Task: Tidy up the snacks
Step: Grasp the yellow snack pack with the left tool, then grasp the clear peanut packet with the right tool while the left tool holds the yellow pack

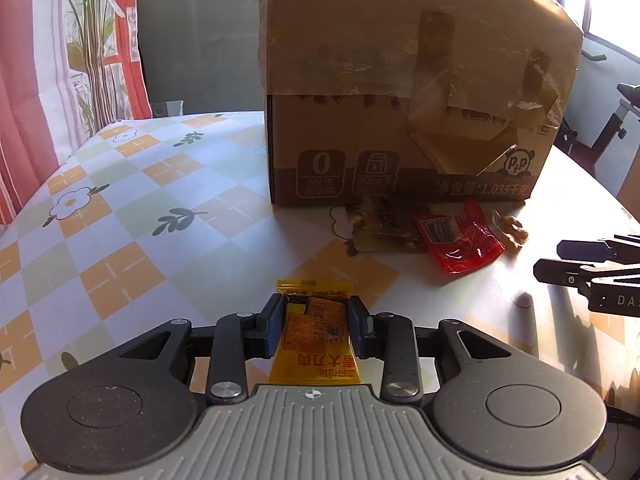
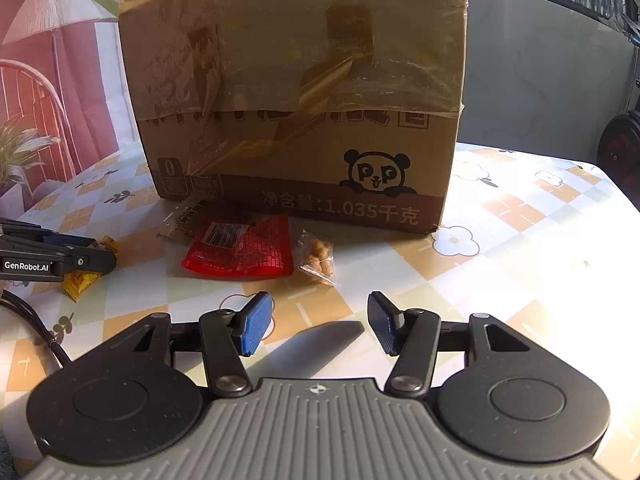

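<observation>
My left gripper (image 1: pixel 316 316) is shut on a yellow snack packet (image 1: pixel 316 332) and holds it just above the table. It also shows at the left of the right wrist view (image 2: pixel 92 260), with the packet (image 2: pixel 80 282) between its fingers. My right gripper (image 2: pixel 320 320) is open and empty, in front of a red snack packet (image 2: pixel 240 252) and a clear bag of brown nuggets (image 2: pixel 318 258). A gold-brown packet (image 2: pixel 188 220) lies behind the red one. In the left wrist view the red packet (image 1: pixel 460 240), gold packet (image 1: pixel 380 232) and nuggets (image 1: pixel 512 228) lie against the box.
A tall taped cardboard box (image 2: pixel 296 100) with a panda logo stands on the checked flower tablecloth (image 2: pixel 520 240), just behind the snacks. A black cable (image 2: pixel 36 320) runs at the left. A patterned curtain (image 1: pixel 48 60) hangs beyond the table's far left edge.
</observation>
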Motion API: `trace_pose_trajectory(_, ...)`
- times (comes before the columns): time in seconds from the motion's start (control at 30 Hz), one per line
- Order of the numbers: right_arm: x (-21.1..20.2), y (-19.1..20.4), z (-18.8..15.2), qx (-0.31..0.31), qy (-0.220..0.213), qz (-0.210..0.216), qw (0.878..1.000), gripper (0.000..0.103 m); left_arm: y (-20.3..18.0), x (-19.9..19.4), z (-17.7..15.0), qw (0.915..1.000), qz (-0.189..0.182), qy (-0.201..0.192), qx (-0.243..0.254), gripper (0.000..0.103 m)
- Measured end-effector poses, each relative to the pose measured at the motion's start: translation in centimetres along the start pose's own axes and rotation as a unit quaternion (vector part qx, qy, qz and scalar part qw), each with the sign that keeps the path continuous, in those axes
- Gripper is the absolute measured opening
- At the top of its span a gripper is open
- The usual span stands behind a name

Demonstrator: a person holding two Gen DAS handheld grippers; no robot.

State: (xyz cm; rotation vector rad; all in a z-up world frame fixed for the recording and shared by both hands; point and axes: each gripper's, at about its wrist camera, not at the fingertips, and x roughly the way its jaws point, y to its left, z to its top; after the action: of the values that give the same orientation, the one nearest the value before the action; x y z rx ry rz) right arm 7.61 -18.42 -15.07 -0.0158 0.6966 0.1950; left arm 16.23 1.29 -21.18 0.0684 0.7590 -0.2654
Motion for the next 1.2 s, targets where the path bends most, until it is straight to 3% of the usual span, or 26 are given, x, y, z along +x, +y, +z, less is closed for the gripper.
trace_pose_trajectory(0.13,0.7,0.2,0.6,0.001,0.015,-0.015,1.000,0.057,0.3,0.0,-0.2,0.9999,-0.008,-0.007,-0.005,0.036)
trace_pose_trajectory(0.3,2.2,0.2,2.2,-0.005,0.003,-0.016,1.000,0.055,0.6,0.1,-0.3,0.9998,-0.016,-0.009,-0.012,0.036)
trace_pose_trajectory(0.4,3.6,-0.1,2.8,0.005,0.000,-0.028,1.000,0.042,0.7,0.1,-0.3,0.9996,-0.018,-0.010,-0.017,0.036)
trace_pose_trajectory(0.63,4.8,0.1,1.9,-0.009,0.006,-0.026,1.000,0.039,0.6,0.1,-0.3,0.9997,-0.015,-0.012,-0.015,0.037)
trace_pose_trajectory(0.7,4.5,-0.6,1.8,0.010,0.002,-0.027,1.000,0.031,0.4,0.2,-0.3,0.9997,-0.014,-0.013,-0.013,0.037)
trace_pose_trajectory(0.73,4.3,-0.9,1.7,0.018,-0.001,-0.031,0.999,0.023,0.4,0.2,-0.3,0.9998,-0.013,-0.013,-0.012,0.037)
trace_pose_trajectory(1.07,4.4,-0.1,1.4,-0.002,-0.005,-0.009,1.000,0.023,0.4,0.2,-0.2,0.9998,-0.010,-0.013,-0.007,0.037)
trace_pose_trajectory(1.2,4.5,-0.3,1.3,0.008,-0.007,-0.003,1.000,0.022,1.1,0.1,0.0,0.9993,-0.022,-0.009,-0.028,0.035)
